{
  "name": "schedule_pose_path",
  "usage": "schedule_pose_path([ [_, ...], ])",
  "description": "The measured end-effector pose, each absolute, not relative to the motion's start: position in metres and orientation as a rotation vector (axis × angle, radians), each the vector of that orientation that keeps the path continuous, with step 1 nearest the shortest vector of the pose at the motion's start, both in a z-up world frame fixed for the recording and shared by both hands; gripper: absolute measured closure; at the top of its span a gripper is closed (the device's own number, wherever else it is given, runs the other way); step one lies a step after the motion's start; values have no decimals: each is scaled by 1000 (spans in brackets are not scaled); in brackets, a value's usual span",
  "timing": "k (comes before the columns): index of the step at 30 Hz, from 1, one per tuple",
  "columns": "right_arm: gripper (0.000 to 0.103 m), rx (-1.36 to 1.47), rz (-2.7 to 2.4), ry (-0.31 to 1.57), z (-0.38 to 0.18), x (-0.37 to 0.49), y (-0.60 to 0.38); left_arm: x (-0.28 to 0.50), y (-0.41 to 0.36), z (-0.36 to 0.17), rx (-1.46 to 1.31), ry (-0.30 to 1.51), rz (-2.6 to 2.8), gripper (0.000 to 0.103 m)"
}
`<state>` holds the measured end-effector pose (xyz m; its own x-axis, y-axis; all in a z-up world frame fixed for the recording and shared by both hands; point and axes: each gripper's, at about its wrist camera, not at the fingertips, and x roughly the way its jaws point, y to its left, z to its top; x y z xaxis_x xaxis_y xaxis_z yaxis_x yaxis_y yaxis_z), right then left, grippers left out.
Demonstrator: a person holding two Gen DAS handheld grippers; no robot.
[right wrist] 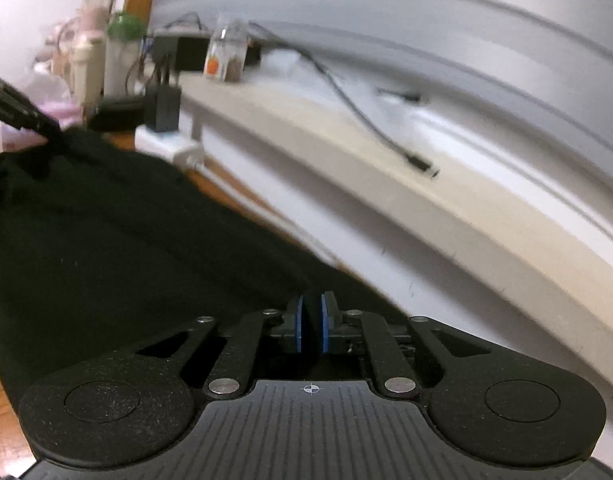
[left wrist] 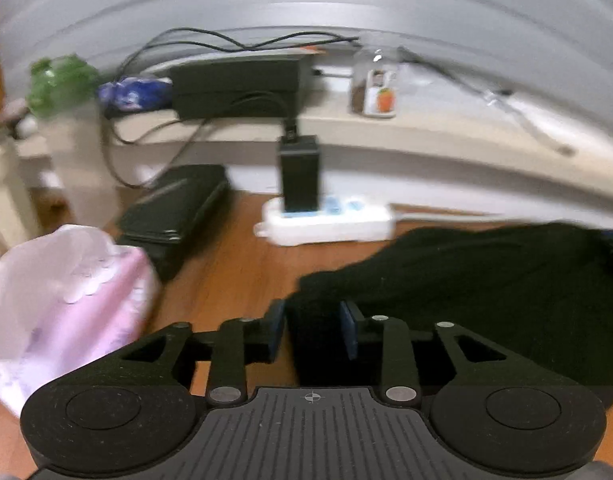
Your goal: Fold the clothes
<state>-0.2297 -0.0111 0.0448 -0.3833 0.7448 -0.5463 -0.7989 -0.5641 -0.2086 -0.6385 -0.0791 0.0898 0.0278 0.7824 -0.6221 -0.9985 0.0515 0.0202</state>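
My right tool (right wrist: 311,322) is pinched almost together, its blue pads (right wrist: 299,328) clamping a fold at the near right edge of the black garment (right wrist: 118,240). My left tool (left wrist: 312,326) stands at a middling width with a thick bunch of the same black cloth filling the gap; the pads (left wrist: 348,332) sit against it on both sides, so I take it as gripped. In the right wrist view my left tool shows far off at the left, its tip buried in the garment's far left corner, which rises into a peak there, so the cloth is drawn between my two tools. Both tools point forward and slant downward toward the wooden floor (left wrist: 234,276), on which the garment lies.

Left of my left tool lies a pale pink bundle (left wrist: 66,300), patterned, too blurred to identify. Beyond it a flat black case (left wrist: 174,208) rests on the floor. To its right a white power strip (left wrist: 330,220) carries a black adapter (left wrist: 300,172) plugged in upright.

Farther back, a low pale shelf (right wrist: 346,152) runs along the grey wall. On it stand a black box (left wrist: 234,88), a clear jar (left wrist: 372,84) with an orange picture on its label, and loose black cables (right wrist: 362,116). The label's writing is too blurred to read.
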Motion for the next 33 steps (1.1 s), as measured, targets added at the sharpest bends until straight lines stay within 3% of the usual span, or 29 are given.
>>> schedule_pose_path([
  [3, 60, -688, 2058, 174, 56, -213, -19, -634, -88, 98, -462, 477, 1498, 56],
  [4, 60, -653, 2065, 197, 62, -202, -23, -628, -90, 102, -442, 465, 1489, 55],
  [9, 59, -584, 2003, 277, 80, -131, -48, -577, -90, 108, -369, 459, 1333, 56],
  [13, 60, -697, 1815, 311, 63, -75, -57, -517, -84, 89, -399, 503, 1134, 68],
  [17, 60, -728, 1684, 393, 41, -23, -70, -472, -80, 64, -417, 579, 1041, 72],
  [33, 60, -614, 1691, 474, 20, 17, -125, -483, -106, 45, -404, 682, 986, 72],
])
